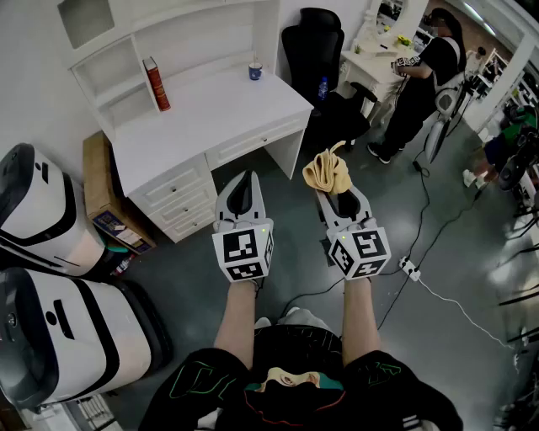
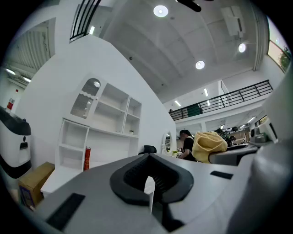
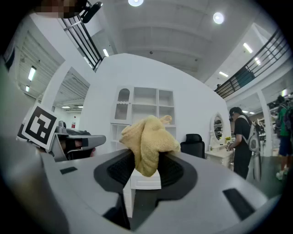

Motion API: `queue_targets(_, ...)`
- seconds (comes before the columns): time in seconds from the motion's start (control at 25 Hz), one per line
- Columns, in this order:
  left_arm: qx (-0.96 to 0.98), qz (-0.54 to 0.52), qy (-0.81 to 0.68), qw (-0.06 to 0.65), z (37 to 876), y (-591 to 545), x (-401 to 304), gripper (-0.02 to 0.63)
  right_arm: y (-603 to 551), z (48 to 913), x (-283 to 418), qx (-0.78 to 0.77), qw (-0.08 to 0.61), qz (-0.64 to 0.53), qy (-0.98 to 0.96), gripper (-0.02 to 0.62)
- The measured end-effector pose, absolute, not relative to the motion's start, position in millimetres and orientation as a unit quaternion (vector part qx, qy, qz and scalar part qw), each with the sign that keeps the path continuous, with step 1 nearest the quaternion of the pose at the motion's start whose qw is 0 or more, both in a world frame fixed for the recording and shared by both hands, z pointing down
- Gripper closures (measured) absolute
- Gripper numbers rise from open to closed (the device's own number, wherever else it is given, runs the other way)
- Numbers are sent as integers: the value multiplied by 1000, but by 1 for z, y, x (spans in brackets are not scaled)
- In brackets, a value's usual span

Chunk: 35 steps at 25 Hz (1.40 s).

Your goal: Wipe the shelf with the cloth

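- The floor (image 1: 185, 269) under you is dark grey, with a white cord (image 1: 459, 310) lying on it.
- In front of you stands a white desk (image 1: 219, 109) with a white shelf (image 1: 101, 84) on top.
- A red book (image 1: 157, 84) and a cup (image 1: 255, 71) sit on the desk.
- A black chair (image 1: 312, 46) is just beside the desk.
- A brown box (image 1: 97, 181) and big white machines (image 1: 42, 219) are on your left.
- Round lights (image 2: 160, 11) shine in the high ceiling.
- A person (image 1: 425, 76) stands at a far table.

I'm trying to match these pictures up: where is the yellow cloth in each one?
Head view: yellow cloth above centre, in the right gripper.
Left gripper view: yellow cloth right of centre.
Right gripper view: yellow cloth centre, between jaws.
Shared landmark: white shelf unit.
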<state>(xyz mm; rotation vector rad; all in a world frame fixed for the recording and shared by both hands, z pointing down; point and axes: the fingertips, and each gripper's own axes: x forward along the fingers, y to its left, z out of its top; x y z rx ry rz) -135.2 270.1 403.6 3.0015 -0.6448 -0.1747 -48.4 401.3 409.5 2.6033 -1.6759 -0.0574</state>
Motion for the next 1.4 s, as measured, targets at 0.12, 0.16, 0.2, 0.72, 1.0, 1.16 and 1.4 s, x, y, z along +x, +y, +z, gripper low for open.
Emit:
queue_targets(0.12,975,-59,-211,35,400,272,-143,609,404,402,-52,847,11,-26,-531,449)
queue_targets(0.16,975,-59,-211,36,400,271,-145,609,404,402,-52,851,11,-25,-525,449)
queue_targets(0.2,975,-60,-213,36,400,269,-148,609,403,402,-53,854,16,-23,-519,449)
queue_targets(0.72,970,-70,-231,39,397,259,-185,607,390,406,-80,844,43,-18,-534,449)
queue_targets(1.0,957,-54,-281,42,412,228,-213,609,374,405,-88,839,44,-17,-542,449)
queue_targets(1.16,958,-52,-280,42,415,219,-211,607,364,403,-86,836,44,-22,-546,449)
queue_targets(1.4,947,-73,-309,44,416,196,-208,609,344,408,-63,844,43,-15,-535,449)
